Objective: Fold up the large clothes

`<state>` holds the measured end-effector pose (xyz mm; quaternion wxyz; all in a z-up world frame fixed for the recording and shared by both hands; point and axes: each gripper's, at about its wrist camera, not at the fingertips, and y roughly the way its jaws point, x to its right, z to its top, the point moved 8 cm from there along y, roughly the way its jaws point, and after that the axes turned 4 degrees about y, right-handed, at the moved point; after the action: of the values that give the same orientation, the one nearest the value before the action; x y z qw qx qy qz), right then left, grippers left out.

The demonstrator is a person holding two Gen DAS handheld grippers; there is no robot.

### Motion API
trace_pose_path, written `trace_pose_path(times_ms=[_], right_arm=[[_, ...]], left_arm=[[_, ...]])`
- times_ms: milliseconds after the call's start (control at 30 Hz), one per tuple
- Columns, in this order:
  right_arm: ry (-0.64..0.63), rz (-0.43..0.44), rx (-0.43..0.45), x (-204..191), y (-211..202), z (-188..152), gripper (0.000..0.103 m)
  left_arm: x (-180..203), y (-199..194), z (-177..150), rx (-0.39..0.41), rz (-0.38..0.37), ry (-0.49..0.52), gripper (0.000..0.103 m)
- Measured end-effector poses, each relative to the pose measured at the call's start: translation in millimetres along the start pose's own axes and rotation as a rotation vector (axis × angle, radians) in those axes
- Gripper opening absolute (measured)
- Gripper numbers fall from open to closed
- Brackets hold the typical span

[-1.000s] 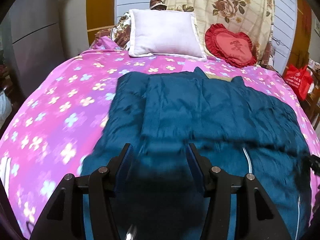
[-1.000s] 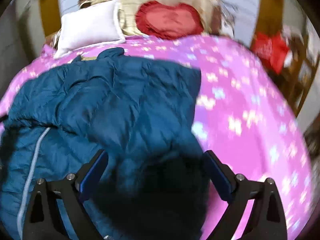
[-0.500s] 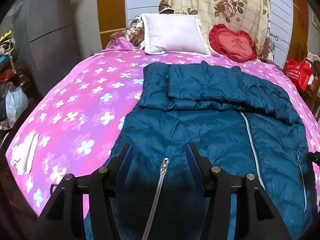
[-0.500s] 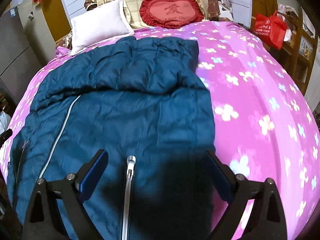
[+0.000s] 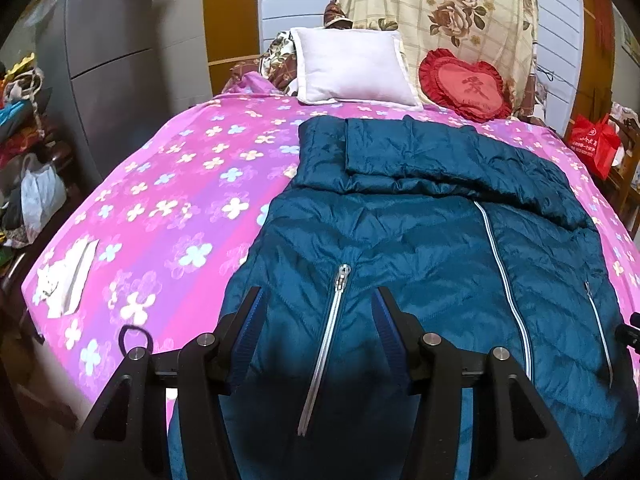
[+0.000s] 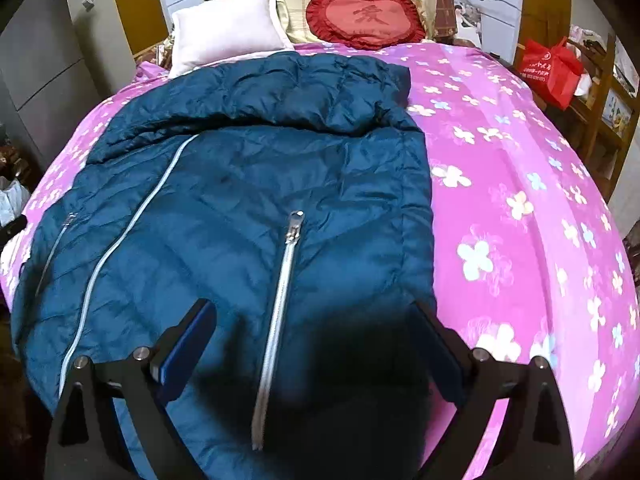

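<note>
Jacket: a dark teal quilted down jacket point(image 5: 420, 240) lies spread on the bed, its shell slightly glossy, creased and stitched in slanting channels; its far part is folded over into a puffy doubled band.
Zippers: a long silver front zipper point(image 5: 502, 276) runs down the jacket, and a shorter pocket zipper point(image 5: 326, 344) with a metal pull lies between the left claw's fingers.
Bedsheet: a smooth pink and purple bedsheet point(image 5: 168, 216) printed with white, yellow and blue four-petal flowers.
Cushions: a square white pillow point(image 5: 354, 68) and a red heart-shaped cushion point(image 5: 466, 84) with a ruffled edge lean at the head of the bed.
Left claw point(image 5: 318, 320): black arms with ribbed blue pads, spread apart over the jacket's near hem, pinching nothing.
Right claw point(image 6: 312, 328): spread wide over the jacket's near right part, another pocket zipper point(image 6: 278, 320) between its fingers, nothing pinched.
Paper: a crumpled white sheet point(image 5: 66, 280) rests near the bed's left corner.
</note>
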<state>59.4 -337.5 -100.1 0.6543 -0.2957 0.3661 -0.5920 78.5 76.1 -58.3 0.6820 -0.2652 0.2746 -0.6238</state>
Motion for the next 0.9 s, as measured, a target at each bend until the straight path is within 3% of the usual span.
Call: trace_pose_path(times_ms=[900], right_arm=[[0.018, 0.024, -0.031, 3.5, -14.4, -38.2, 0.098]], left_arm=[[-20.4, -12.3, -39.0, -0.050, 0.010, -0.002, 0.036]])
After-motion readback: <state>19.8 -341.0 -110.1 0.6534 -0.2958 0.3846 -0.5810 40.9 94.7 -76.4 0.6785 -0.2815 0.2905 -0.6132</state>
